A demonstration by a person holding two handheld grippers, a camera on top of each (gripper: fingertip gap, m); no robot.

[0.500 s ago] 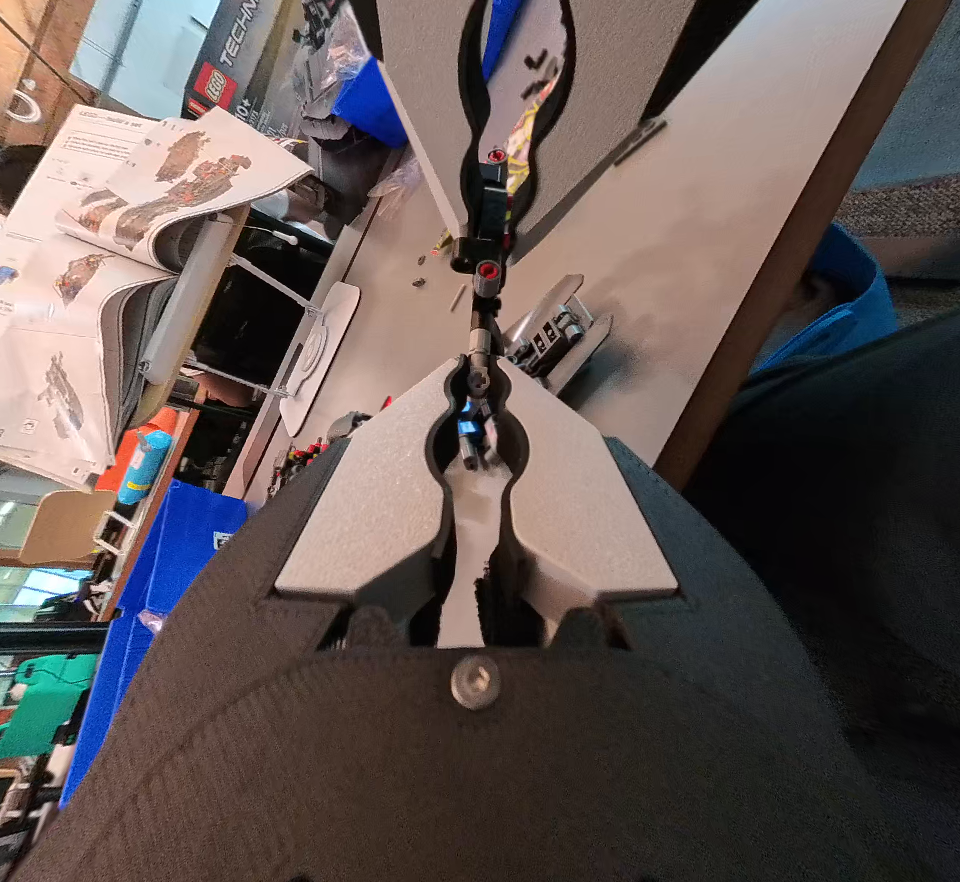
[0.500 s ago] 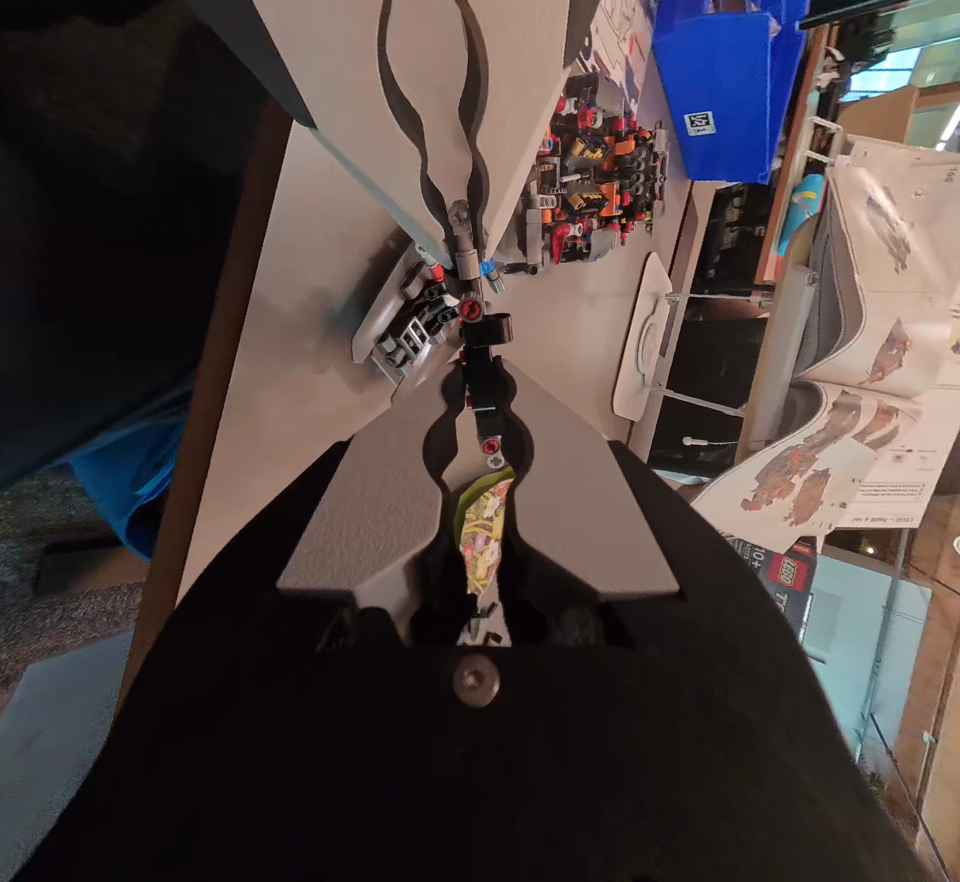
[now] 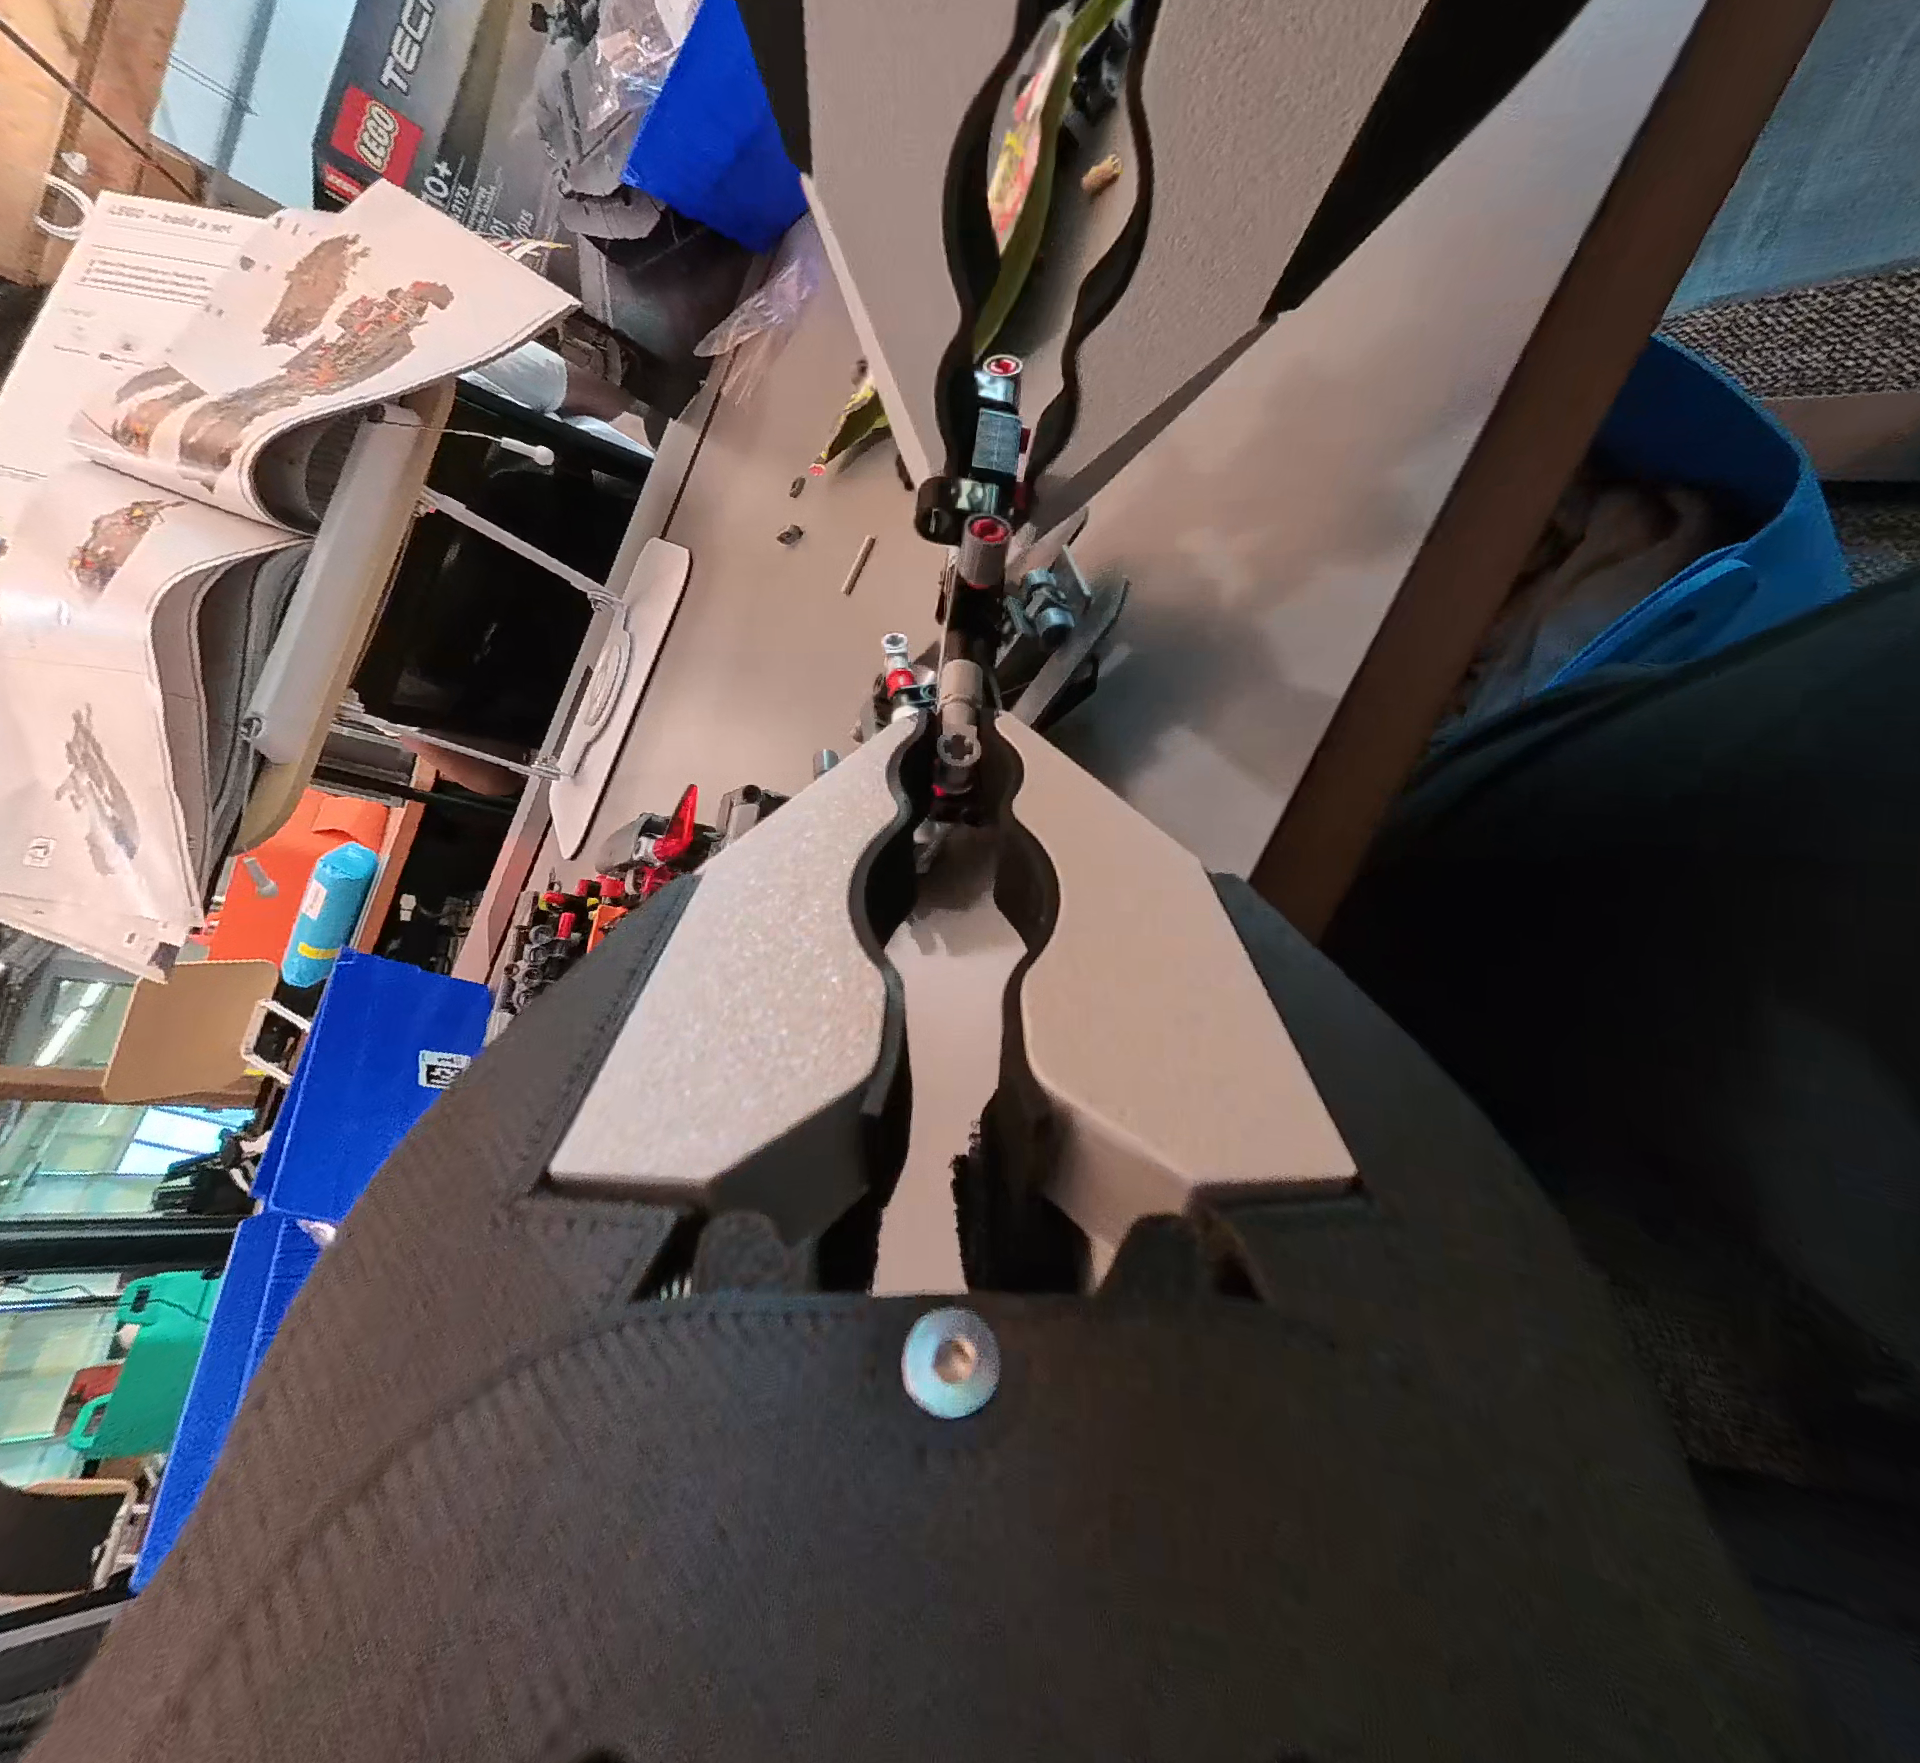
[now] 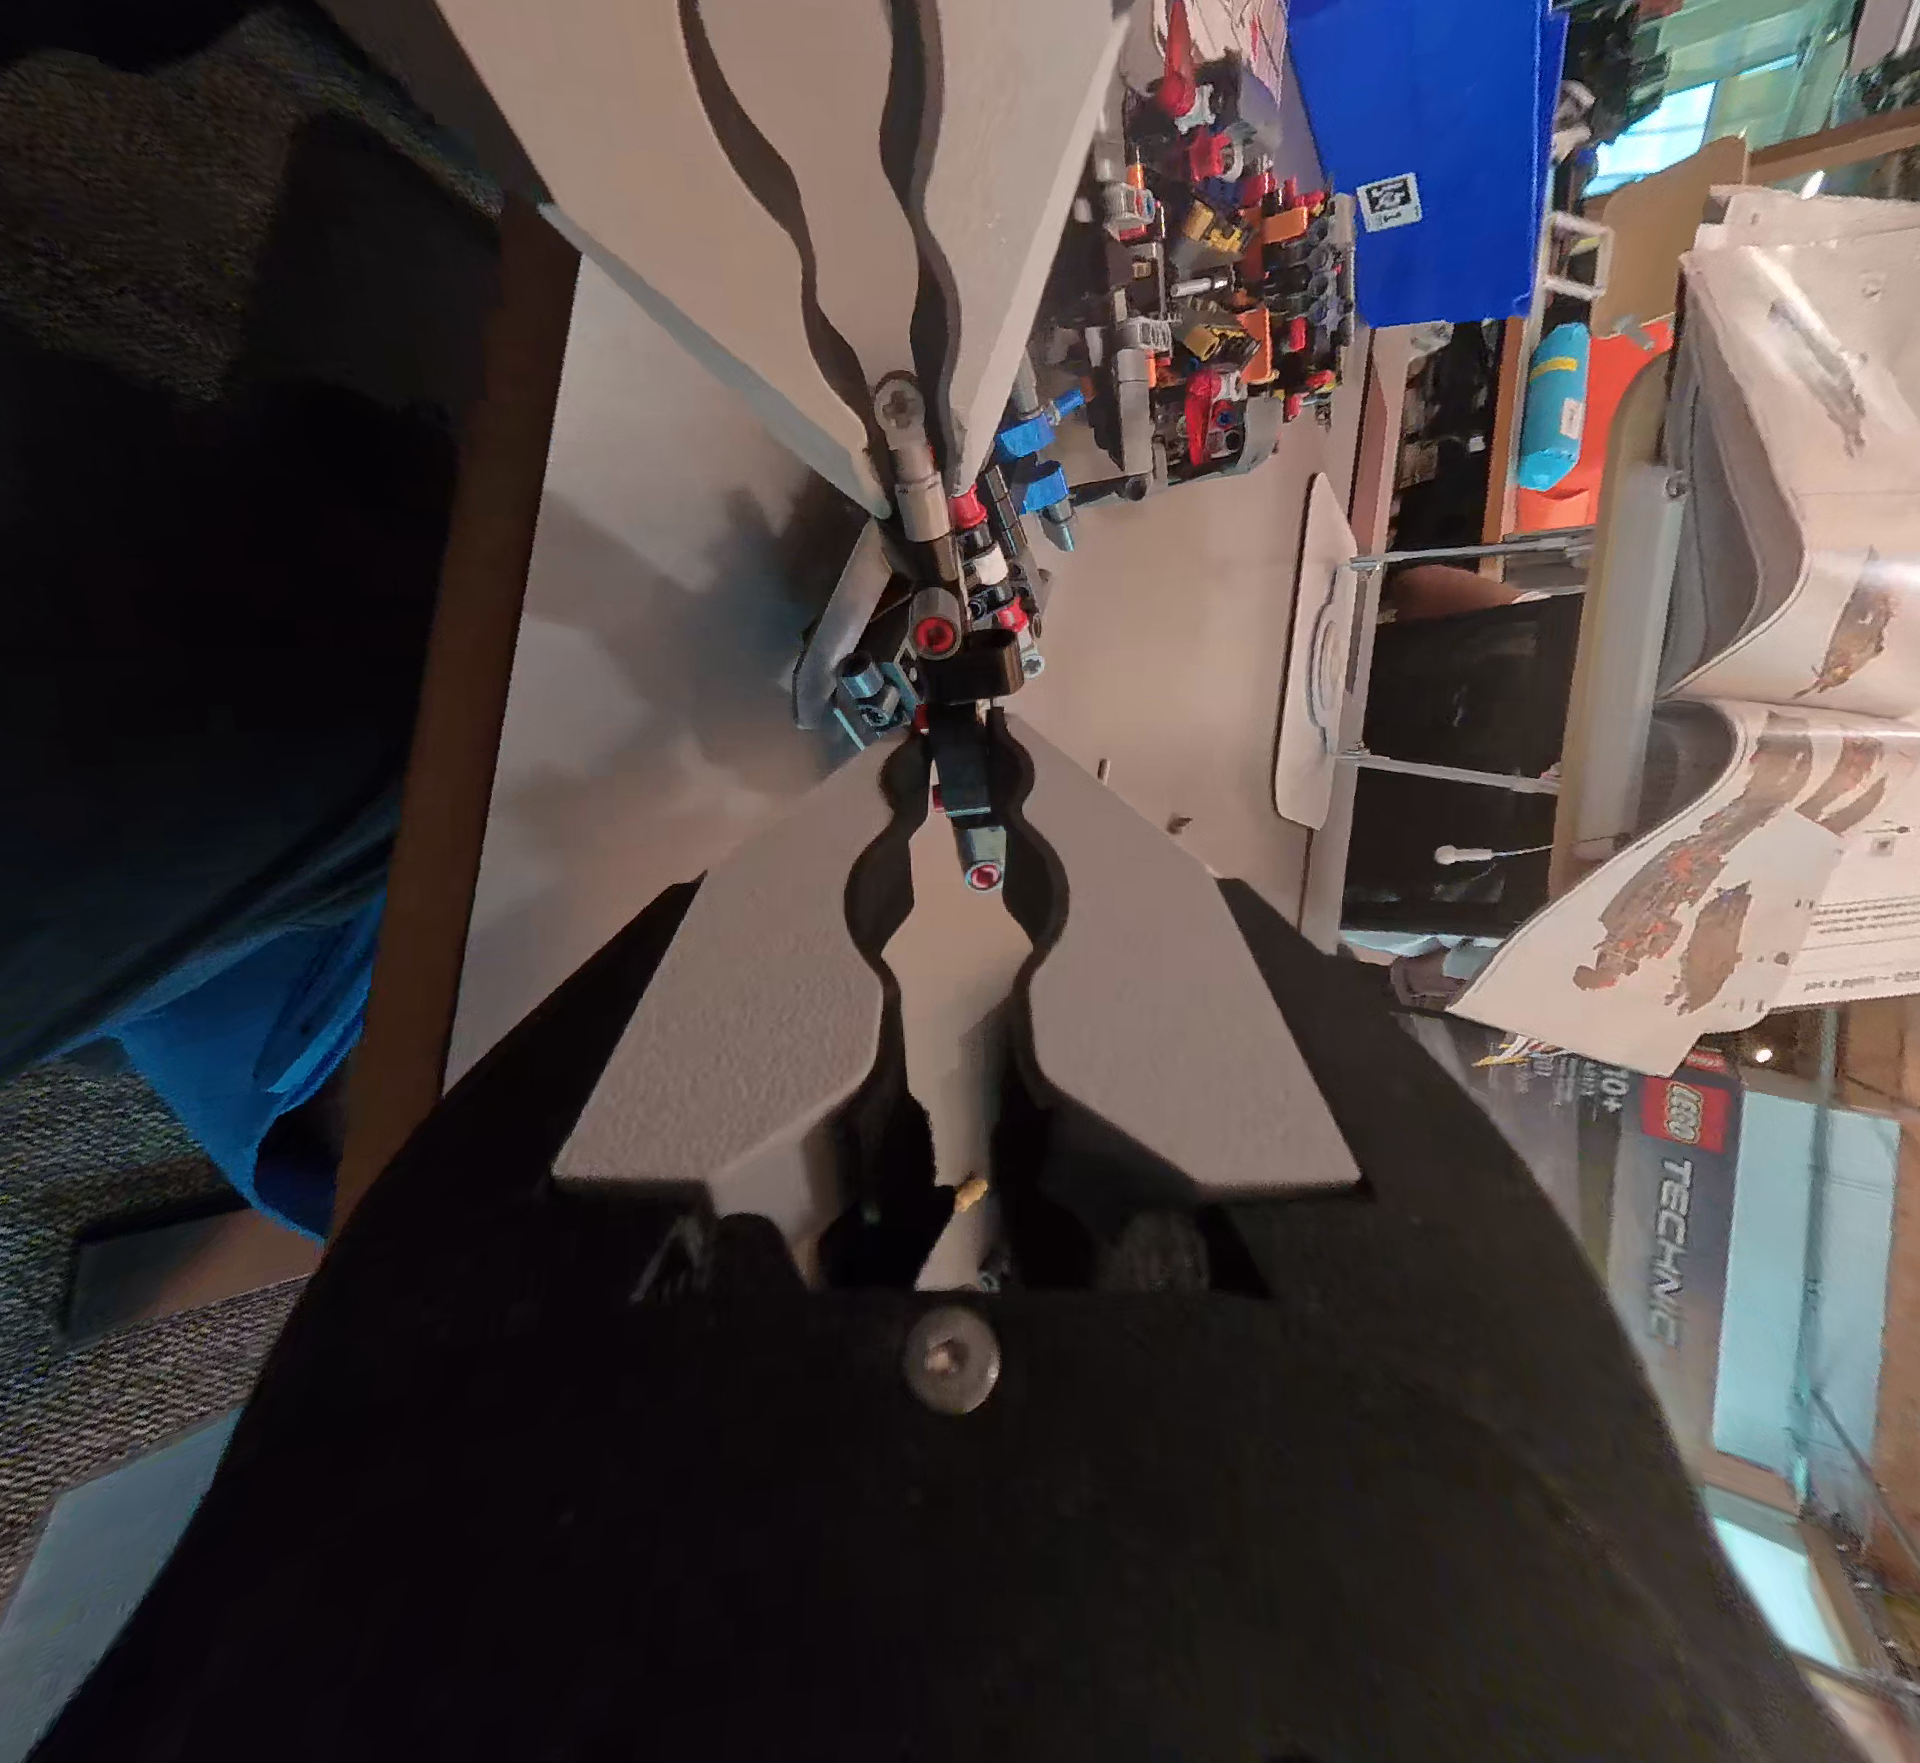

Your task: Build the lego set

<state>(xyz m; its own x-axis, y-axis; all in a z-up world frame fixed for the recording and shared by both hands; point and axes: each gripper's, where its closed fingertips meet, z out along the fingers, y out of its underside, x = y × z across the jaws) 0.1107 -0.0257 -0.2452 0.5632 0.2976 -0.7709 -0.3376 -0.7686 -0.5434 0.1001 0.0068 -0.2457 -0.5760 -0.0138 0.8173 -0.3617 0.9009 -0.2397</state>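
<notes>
Both grippers pinch one small Technic sub-assembly [image 3: 971,570] above the table [image 3: 1299,466]: left gripper [image 3: 958,752] clamps its grey axle end, right gripper [image 4: 961,752] its black connector. They've drifted closer since a moment ago, so the pieces look mated.

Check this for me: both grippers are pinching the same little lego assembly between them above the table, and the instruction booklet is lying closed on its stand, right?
Not quite. The instruction booklet is open on its stand, pages spread, as the left wrist view shows. The rest holds: the left gripper and the right gripper both pinch the same lego assembly above the table.
</notes>
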